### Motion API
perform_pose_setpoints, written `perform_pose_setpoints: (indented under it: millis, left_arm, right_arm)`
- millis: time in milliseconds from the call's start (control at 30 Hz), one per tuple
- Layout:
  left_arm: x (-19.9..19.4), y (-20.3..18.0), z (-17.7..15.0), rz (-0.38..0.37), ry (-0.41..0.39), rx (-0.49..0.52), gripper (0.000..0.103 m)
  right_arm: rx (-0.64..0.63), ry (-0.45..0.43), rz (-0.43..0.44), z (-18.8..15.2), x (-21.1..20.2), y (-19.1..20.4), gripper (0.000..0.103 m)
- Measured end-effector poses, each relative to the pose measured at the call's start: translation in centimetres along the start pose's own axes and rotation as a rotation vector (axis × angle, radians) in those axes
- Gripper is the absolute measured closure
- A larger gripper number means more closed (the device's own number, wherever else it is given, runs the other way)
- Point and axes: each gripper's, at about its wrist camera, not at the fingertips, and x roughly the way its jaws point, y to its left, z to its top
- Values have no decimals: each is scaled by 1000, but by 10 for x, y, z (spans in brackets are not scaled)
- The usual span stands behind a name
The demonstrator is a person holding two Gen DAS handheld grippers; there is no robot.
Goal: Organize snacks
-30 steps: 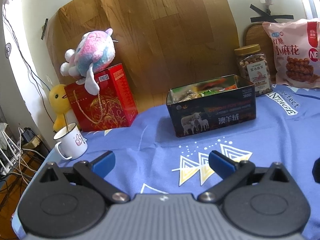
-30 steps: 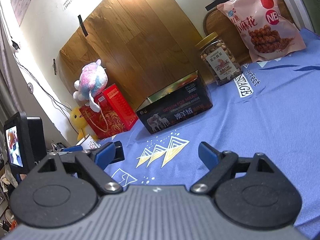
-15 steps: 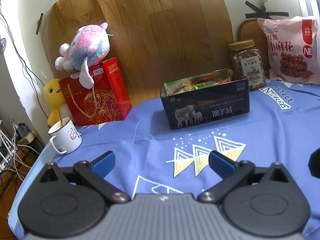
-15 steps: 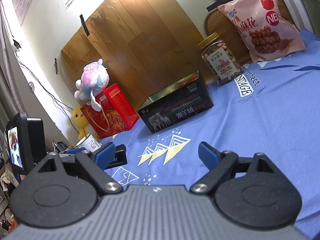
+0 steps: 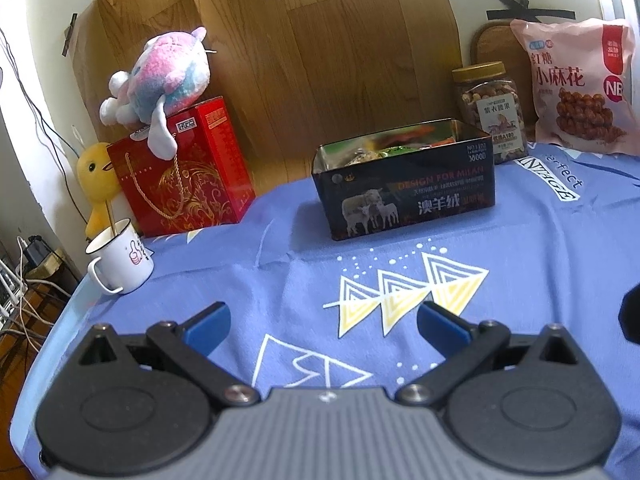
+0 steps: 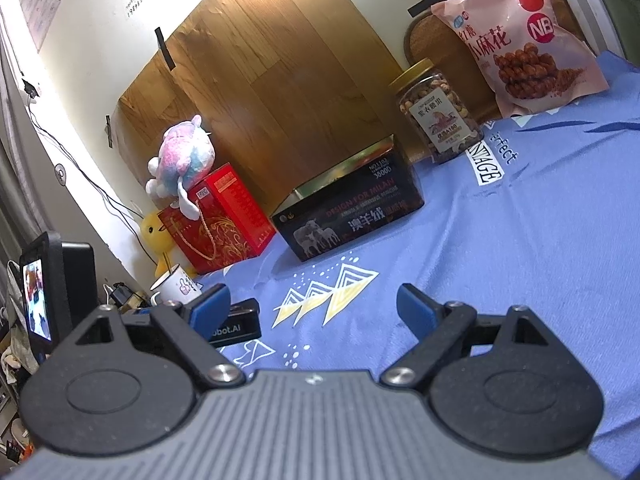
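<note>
Left tool (image 5: 323, 322) released, blue fingertips (image 5: 206, 326) spread wide above the blue cloth of the desk (image 5: 280, 280), nothing between them; right tool (image 6: 313, 307) likewise released and empty, low over the same cloth. Dark tin box (image 5: 404, 178) at 12 o'clock from the left tool, lid off, wrapped snacks (image 5: 376, 154) visible inside, their kinds too blurred to tell; in the right wrist view the same box lies at 12 o'clock, interior hidden. Jar of nuts (image 5: 490, 110) with gold lid just beside the box at its 2 o'clock; pink snack bag (image 5: 576, 88) leaning upright at the far edge, at 3 o'clock from the jar. At 10 o'clock from the left tool: white mug (image 5: 120, 258); behind it a red gift box (image 5: 184, 170) bearing a pastel plush toy (image 5: 160, 76); yellow duck toy (image 5: 94, 176) beside the red box. Wooden board (image 5: 304, 48) against the wall behind all.
</note>
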Motion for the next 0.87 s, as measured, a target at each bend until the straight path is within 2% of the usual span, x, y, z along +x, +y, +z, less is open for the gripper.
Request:
perform_pose_setpoints:
  millis: [433,667,867]
  left_arm:
    - [3,-3,-3,-16,18,3,0]
    - [5,-4,-5,-71,50,-12,0]
    - [-2,-3,-4,-96,15,-16,0]
  right_arm:
    - [9,5,-1,-3,1,-3,11]
    - [11,7,-1,-3,1,-4,11]
    - [13,5,-4,-4,1,-5,11]
